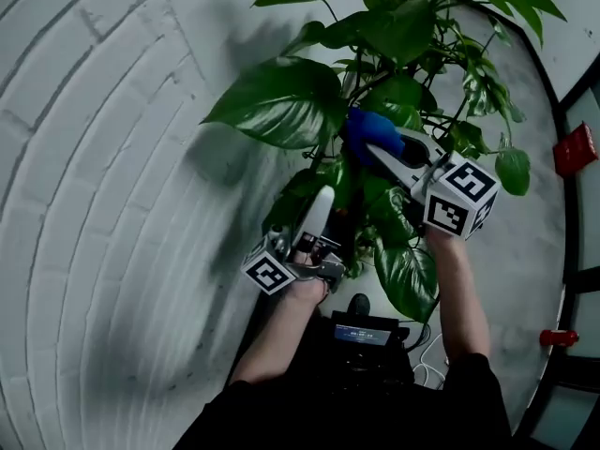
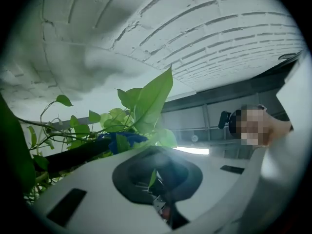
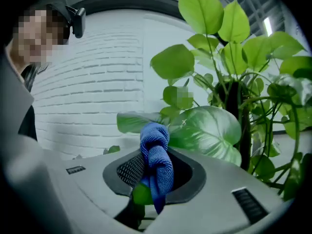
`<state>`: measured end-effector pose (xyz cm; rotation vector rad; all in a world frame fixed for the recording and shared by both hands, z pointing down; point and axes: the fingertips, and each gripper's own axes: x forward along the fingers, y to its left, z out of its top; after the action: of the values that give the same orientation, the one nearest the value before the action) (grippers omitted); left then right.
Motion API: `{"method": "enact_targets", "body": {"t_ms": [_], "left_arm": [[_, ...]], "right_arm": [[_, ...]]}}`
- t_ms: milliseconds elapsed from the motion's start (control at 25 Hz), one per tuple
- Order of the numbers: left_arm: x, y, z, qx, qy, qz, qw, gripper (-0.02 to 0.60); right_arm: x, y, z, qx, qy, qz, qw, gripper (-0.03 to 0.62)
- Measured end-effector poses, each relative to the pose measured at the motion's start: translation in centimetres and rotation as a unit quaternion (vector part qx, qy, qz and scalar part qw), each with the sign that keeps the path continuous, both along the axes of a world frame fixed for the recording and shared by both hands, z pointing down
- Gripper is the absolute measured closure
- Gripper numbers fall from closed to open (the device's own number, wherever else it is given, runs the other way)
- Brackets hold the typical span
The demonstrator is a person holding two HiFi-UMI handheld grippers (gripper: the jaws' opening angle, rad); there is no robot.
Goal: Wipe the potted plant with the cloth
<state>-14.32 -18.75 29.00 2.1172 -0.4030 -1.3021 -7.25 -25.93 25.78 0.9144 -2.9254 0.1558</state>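
The potted plant (image 1: 394,54) fills the upper middle of the head view, its largest glossy leaf (image 1: 281,101) reaching left; the pot is hidden under the foliage. My right gripper (image 1: 375,150) points up-left into the leaves, shut on a bunched blue cloth (image 1: 368,127). In the right gripper view the cloth (image 3: 156,150) sticks out between the jaws of the right gripper (image 3: 156,179), just in front of a broad leaf (image 3: 207,130). My left gripper (image 1: 323,200) sits lower among the leaves. In its own view the left gripper (image 2: 156,179) is shut on a thin sliver of leaf (image 2: 153,178).
A white brick wall (image 1: 112,157) lies to the left behind the plant. At the right stand a dark frame (image 1: 562,111) and two red fittings (image 1: 574,148) (image 1: 558,337). A dark device (image 1: 361,334) hangs at the person's waist.
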Motion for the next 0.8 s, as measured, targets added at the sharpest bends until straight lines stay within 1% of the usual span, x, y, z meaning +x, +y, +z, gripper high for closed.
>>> {"method": "enact_targets", "body": {"t_ms": [160, 280, 360, 400, 440, 480, 560, 640, 680, 720, 800], "left_arm": [[0.0, 0.0, 0.9, -0.013, -0.009, -0.009, 0.9998, 0.571], [-0.5, 0.0, 1.2, -0.020, -0.006, -0.021, 0.9996, 0.571], [-0.9, 0.0, 1.6, -0.022, 0.004, -0.023, 0.9995, 0.571], [-0.9, 0.0, 1.8, -0.023, 0.008, -0.023, 0.9994, 0.571], [-0.9, -0.1, 1.8, -0.024, 0.010, -0.024, 0.9994, 0.571], [-0.7, -0.1, 1.8, -0.023, 0.010, -0.024, 0.9994, 0.572], [-0.3, -0.2, 1.5, -0.019, 0.007, -0.023, 0.9995, 0.572], [0.1, 0.0, 1.3, -0.013, 0.005, -0.022, 0.9997, 0.572], [0.2, 0.1, 1.3, -0.012, 0.005, -0.022, 0.9997, 0.572], [0.4, 0.2, 1.3, -0.011, 0.006, -0.021, 0.9997, 0.572], [0.6, 0.4, 1.3, -0.010, 0.008, -0.021, 0.9997, 0.572]], "right_arm": [[-1.5, 2.4, 1.1, -0.007, 0.020, -0.051, 0.998, 0.479], [-3.1, 4.9, 2.0, -0.014, 0.025, -0.097, 0.995, 0.479], [-4.1, 6.8, 2.3, -0.020, 0.015, -0.138, 0.990, 0.479], [-4.1, 7.5, 2.0, -0.022, 0.002, -0.153, 0.988, 0.479], [-3.8, 7.7, 1.3, -0.020, -0.018, -0.156, 0.987, 0.479], [-2.9, 7.3, 0.1, -0.011, -0.040, -0.144, 0.989, 0.480], [-0.1, 5.0, -2.9, 0.022, -0.080, -0.081, 0.993, 0.480], [2.4, 2.4, -4.8, 0.051, -0.087, -0.016, 0.995, 0.479], [2.9, 1.4, -5.0, 0.054, -0.079, 0.000, 0.995, 0.480], [2.9, 0.6, -4.5, 0.050, -0.067, 0.004, 0.997, 0.479], [1.3, 0.0, -2.5, 0.024, -0.042, -0.017, 0.999, 0.479]]}}
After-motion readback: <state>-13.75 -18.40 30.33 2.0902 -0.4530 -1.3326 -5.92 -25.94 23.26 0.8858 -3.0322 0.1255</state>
